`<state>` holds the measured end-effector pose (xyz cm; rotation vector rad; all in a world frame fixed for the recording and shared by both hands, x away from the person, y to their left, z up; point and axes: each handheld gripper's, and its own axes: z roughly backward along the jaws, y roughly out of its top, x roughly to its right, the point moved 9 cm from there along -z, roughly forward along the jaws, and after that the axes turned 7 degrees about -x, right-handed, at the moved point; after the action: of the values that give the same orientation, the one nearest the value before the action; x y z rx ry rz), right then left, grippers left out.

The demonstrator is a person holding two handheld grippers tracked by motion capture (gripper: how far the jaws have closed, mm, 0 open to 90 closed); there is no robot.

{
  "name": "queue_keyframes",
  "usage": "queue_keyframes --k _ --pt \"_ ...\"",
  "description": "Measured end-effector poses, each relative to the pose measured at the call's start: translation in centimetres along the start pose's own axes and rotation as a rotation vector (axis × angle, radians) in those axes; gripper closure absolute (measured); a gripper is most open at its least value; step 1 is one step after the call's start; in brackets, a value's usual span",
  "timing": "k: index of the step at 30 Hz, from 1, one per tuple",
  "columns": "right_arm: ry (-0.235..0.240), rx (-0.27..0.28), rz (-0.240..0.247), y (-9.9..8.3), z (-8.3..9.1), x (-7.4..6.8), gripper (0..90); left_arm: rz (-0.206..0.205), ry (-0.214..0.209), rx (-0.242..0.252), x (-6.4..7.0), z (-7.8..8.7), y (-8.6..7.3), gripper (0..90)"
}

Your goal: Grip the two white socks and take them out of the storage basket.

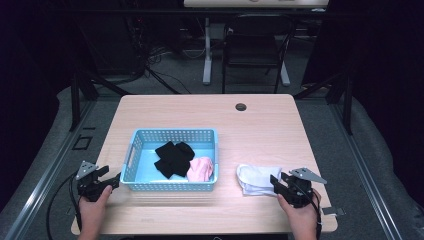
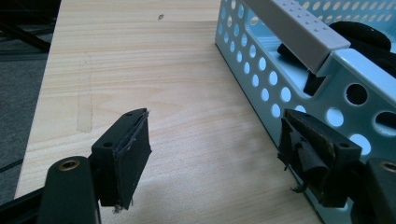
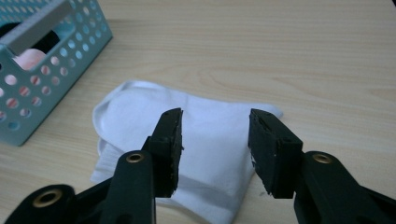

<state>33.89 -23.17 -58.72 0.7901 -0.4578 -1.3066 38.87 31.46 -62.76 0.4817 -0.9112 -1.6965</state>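
Light wood rectangular surface [image 1: 165, 110], centre of high view. Light-blue perforated plastic basket [image 1: 134, 150] at centre-left of frame, holding black folded cloth items [image 1: 173, 157] in mid basket and pink cloth [image 1: 201, 169] at lower right of basket, touching the black ones. White folded cloth [image 1: 256, 178] flat on surface just right of basket, apart from it.

Left gripper [image 1: 114, 180] at lower left of high view, held in left hand [image 1: 93, 212], tips just beside basket's lower-left corner. In left gripper view: jaws spread wide, nothing between, bare wood under them; right-side jaw close against basket's outer wall [image 2: 261, 88], contact hard to tell. Black cloth visible inside basket at upper right of that frame.

Right gripper [image 1: 275, 182] at lower right of high view, held in right hand [image 1: 302, 217], tips at right edge of white cloth. In right gripper view: jaws spread, over white cloth [image 3: 210, 135], not pinching it. Basket corner [image 3: 70, 51] at upper left of that frame, pink cloth seen thru holes.
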Motion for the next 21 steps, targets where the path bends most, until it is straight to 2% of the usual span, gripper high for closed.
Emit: queue_keyframes --k 3,5,9,15,18,21 --pt "0.022 0.035 0.009 0.3 0.4 -0.3 50.7 0.001 0.0 0.007 0.0 -0.1 0.0 24.8" --pt "0.029 0.07 0.031 0.5 0.6 -0.5 48.0 0.0 0.001 0.007 0.0 -0.1 0.0 24.8" --pt "0.073 0.09 0.051 0.5 0.8 -1.4 45.2 -0.001 0.001 0.006 0.0 -0.1 0.0 24.8" --pt "0.107 0.052 0.079 0.0 0.7 -3.2 43.2 -0.001 0.001 0.005 0.1 -0.1 0.0 24.8" --pt "0.093 0.033 0.126 -0.4 0.3 -3.8 43.0 -0.002 0.0 0.004 0.1 -0.1 0.0 24.8" --pt "0.093 0.023 0.146 -0.7 -0.3 -4.5 43.0 -0.003 0.001 0.004 0.1 -0.1 0.0 24.8"
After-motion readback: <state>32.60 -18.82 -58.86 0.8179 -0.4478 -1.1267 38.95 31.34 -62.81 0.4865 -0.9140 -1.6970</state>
